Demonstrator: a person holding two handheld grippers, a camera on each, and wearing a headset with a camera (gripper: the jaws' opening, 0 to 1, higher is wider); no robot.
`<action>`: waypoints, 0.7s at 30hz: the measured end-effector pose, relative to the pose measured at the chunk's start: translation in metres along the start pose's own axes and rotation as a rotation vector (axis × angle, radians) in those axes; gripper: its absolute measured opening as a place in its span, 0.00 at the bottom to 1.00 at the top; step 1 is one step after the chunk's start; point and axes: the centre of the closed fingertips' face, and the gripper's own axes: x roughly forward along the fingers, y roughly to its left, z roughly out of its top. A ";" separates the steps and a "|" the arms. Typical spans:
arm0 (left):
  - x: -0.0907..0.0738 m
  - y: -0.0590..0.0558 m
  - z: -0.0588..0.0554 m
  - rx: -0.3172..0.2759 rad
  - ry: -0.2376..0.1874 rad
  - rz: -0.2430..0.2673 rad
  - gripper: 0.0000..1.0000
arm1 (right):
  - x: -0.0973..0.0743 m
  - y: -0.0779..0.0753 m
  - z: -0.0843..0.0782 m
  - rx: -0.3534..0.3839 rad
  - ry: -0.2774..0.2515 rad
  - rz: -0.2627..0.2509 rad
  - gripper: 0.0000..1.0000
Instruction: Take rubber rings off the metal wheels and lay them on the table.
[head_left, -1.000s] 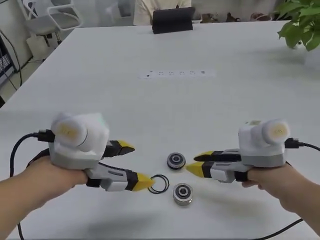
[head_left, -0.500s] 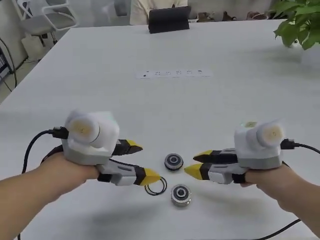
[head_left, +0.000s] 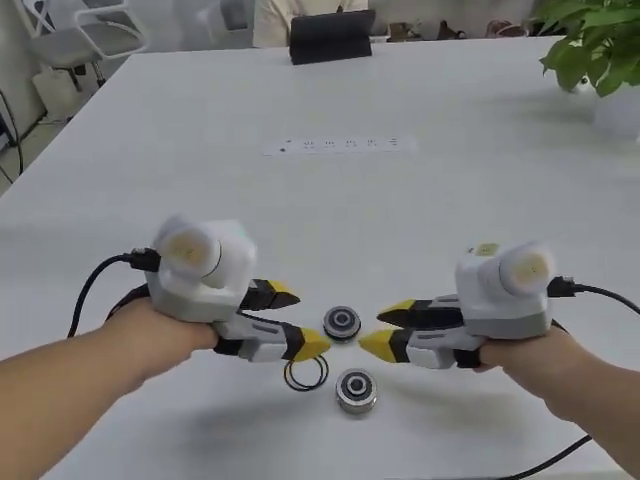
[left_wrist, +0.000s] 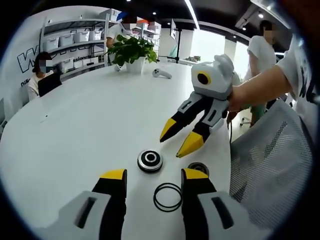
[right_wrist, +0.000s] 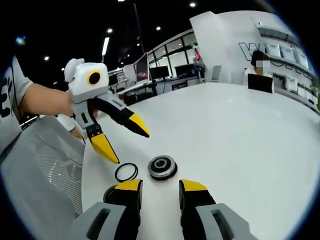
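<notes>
Two small metal wheels lie on the white table (head_left: 420, 200): a far wheel (head_left: 342, 322) (left_wrist: 150, 160) (right_wrist: 162, 167) with a dark outer band and a near wheel (head_left: 356, 389) (left_wrist: 198, 167). Thin black rubber rings (head_left: 305, 373) (left_wrist: 167, 196) (right_wrist: 126, 172) lie flat left of the near wheel. My left gripper (head_left: 300, 318) (left_wrist: 154, 175) (right_wrist: 129, 145) is open and empty, just left of the far wheel and above the rings. My right gripper (head_left: 378, 330) (right_wrist: 160, 186) (left_wrist: 182, 137) is open and empty, facing it from the right of the far wheel.
A row of sockets (head_left: 337, 145) is set in the table's middle. A black device (head_left: 330, 45) stands at the far edge with a person seated behind it. A potted plant (head_left: 590, 55) is at the far right. Cables trail from both grippers.
My left gripper has moved right, from beside the rings to over them, close to the far wheel. The right gripper has edged slightly left. The rings and wheels lie as before.
</notes>
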 end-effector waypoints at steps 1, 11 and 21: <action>0.001 0.000 0.000 -0.002 0.000 -0.001 0.37 | 0.000 0.000 0.000 -0.002 0.001 -0.001 0.27; 0.013 0.001 0.006 -0.039 -0.010 -0.013 0.27 | -0.001 -0.001 -0.002 -0.007 0.002 -0.003 0.27; 0.024 0.001 0.004 -0.044 0.004 -0.011 0.20 | -0.002 -0.001 -0.002 0.009 -0.005 -0.003 0.27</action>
